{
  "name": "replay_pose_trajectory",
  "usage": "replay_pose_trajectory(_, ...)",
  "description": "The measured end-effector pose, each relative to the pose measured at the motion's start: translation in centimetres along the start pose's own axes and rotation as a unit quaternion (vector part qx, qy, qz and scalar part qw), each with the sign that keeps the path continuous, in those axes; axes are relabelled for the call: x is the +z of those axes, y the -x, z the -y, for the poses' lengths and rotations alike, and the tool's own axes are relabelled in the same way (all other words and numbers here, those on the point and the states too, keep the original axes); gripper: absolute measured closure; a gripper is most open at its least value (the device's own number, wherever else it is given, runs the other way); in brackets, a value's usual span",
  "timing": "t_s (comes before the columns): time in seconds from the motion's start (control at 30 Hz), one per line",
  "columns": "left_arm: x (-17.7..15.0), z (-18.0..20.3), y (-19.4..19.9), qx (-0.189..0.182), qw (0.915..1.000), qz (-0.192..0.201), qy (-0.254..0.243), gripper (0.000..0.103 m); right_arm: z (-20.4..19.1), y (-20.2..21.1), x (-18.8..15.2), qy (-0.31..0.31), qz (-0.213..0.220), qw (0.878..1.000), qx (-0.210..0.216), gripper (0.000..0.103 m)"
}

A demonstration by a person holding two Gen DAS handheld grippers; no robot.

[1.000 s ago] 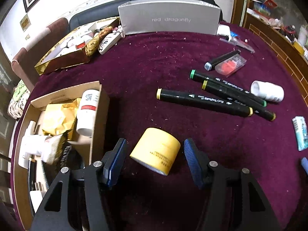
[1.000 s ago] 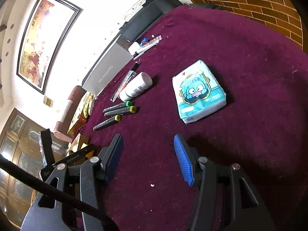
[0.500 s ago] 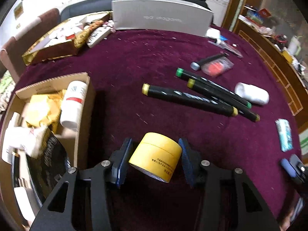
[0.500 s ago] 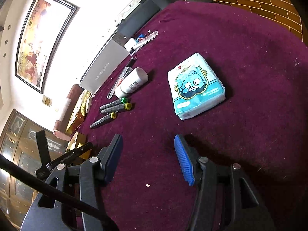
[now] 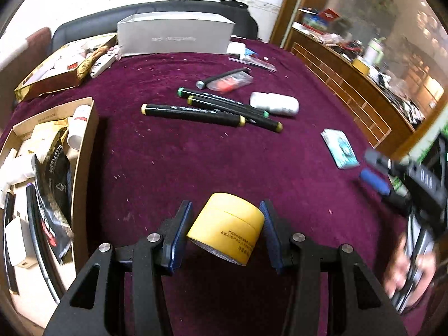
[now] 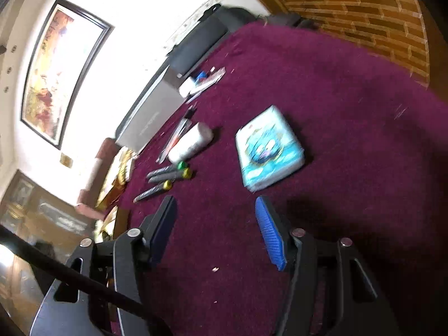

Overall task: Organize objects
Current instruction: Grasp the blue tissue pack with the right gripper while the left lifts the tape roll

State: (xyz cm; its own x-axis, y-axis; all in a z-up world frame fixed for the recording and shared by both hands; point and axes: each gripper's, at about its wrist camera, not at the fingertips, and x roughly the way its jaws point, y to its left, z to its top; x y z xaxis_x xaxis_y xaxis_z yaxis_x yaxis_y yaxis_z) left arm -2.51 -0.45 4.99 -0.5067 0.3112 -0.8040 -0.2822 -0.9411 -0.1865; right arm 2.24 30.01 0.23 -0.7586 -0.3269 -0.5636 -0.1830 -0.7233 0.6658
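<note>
Blurring: right hand-held gripper (image 6: 214, 233), jaws apart, just opening, holding nothing.
Left hand-held gripper (image 5: 226, 225): clamping tilted yellow jar (image 5: 226, 231), underside hidden.

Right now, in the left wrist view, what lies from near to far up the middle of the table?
Yellow round tin in the left gripper → yellow-capped black marker → grey-capped black pen → grey box at the far edge.

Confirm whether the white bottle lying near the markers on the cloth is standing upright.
No, the white bottle lies on its side on the maroon cloth, just beyond the black markers.
</note>
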Motion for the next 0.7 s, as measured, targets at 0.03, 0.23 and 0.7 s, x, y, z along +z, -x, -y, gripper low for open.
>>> replay_pose_trajectory(0.03,-0.4,0.2,0.2,0.0,1.0,0.002,-0.004,0.06,-0.3,0.2,0.6,0.011,0.005,1.0,-0.024,0.037)
replay_pose_trajectory(0.23,-1.8,0.0,0.8,-0.006,1.0,0.0,-0.002,0.06,-2.0,-2.6,4.1,0.091,-0.019,0.984,-0.154,0.033)
replay_pose_trajectory(0.7,-3.4,-1.6,2.7,-0.012,0.9998,0.011,0.01,0.06,-2.3,-7.7,3.8,0.159,-0.061,0.947,-0.272,0.055)
